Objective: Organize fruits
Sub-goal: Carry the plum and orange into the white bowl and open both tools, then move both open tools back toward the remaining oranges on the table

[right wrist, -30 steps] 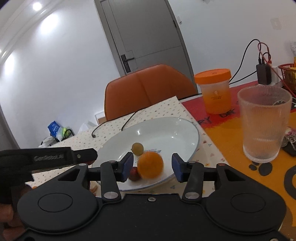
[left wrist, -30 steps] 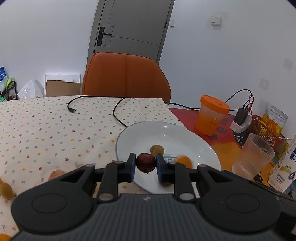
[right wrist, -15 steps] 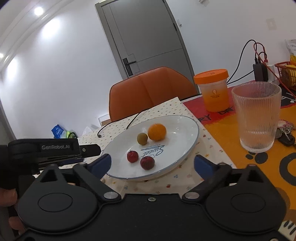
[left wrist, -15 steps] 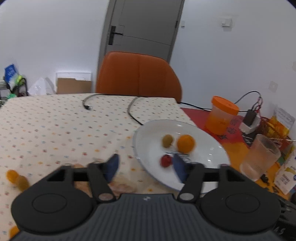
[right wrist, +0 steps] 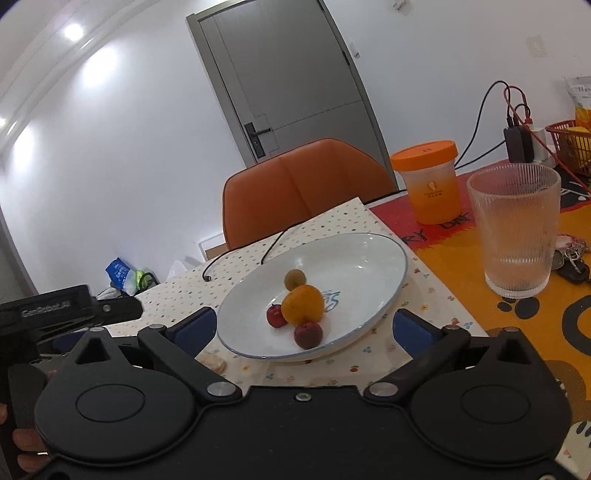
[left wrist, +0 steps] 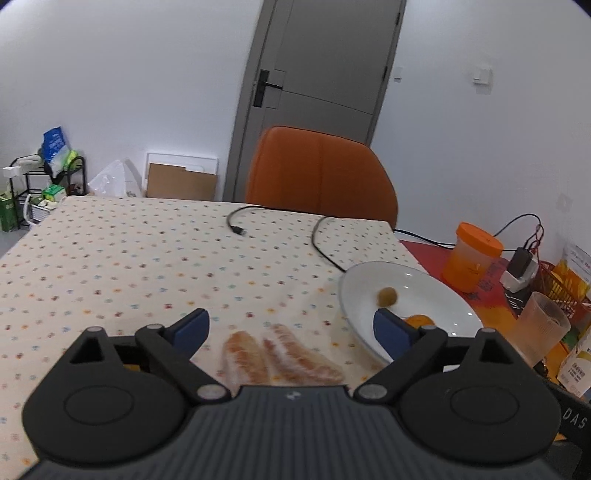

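While the left gripper [left wrist: 290, 325] hangs over the dotted tablecloth [left wrist: 147, 258], its jaws are opening wide and hold nothing. To its right the white plate [left wrist: 417, 280] carries a small green fruit [left wrist: 387, 296] and an orange [left wrist: 417, 319], partly hidden behind the right finger.

From the right wrist, the right gripper [right wrist: 303, 326] is also opening wide and empty, with the plate [right wrist: 369, 266] between its fingers. On the plate lie a green fruit [right wrist: 295, 279], an orange [right wrist: 303, 305] and two small red fruits [right wrist: 308, 334].

White walls [left wrist: 129, 74] surrounding grey door [left wrist: 317, 74]; orange chair [left wrist: 321, 173] sitting behind worktop [left wrist: 129, 258]; ceiling lights [right wrist: 74, 31] glowing.
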Demonstrator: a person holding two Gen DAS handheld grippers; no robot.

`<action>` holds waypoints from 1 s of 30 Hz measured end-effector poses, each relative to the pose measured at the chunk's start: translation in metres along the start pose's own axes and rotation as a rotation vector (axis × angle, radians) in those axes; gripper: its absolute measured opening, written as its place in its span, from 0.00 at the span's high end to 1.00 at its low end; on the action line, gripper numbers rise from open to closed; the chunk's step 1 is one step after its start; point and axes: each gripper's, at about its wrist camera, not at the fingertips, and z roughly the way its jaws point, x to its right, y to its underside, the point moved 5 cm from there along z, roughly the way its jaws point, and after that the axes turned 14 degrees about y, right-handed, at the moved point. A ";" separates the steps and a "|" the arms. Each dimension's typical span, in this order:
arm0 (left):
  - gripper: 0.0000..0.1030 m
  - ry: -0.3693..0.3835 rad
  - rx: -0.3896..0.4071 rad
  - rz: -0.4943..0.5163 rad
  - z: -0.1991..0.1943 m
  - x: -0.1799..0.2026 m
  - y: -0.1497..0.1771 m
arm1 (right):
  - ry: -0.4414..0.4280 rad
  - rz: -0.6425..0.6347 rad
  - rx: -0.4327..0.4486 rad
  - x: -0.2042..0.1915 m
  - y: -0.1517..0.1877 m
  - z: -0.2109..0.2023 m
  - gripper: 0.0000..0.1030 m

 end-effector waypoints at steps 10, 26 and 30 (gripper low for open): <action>0.08 -0.021 0.032 -0.020 -0.033 -0.031 -0.007 | -0.037 -0.043 -0.005 -0.027 0.002 -0.007 0.00; 0.08 -0.102 0.050 -0.076 -0.079 -0.092 -0.005 | -0.105 -0.160 -0.048 -0.081 0.016 -0.016 0.00; 0.08 -0.117 0.050 -0.088 -0.088 -0.103 -0.002 | -0.113 -0.177 -0.054 -0.089 0.019 -0.016 0.00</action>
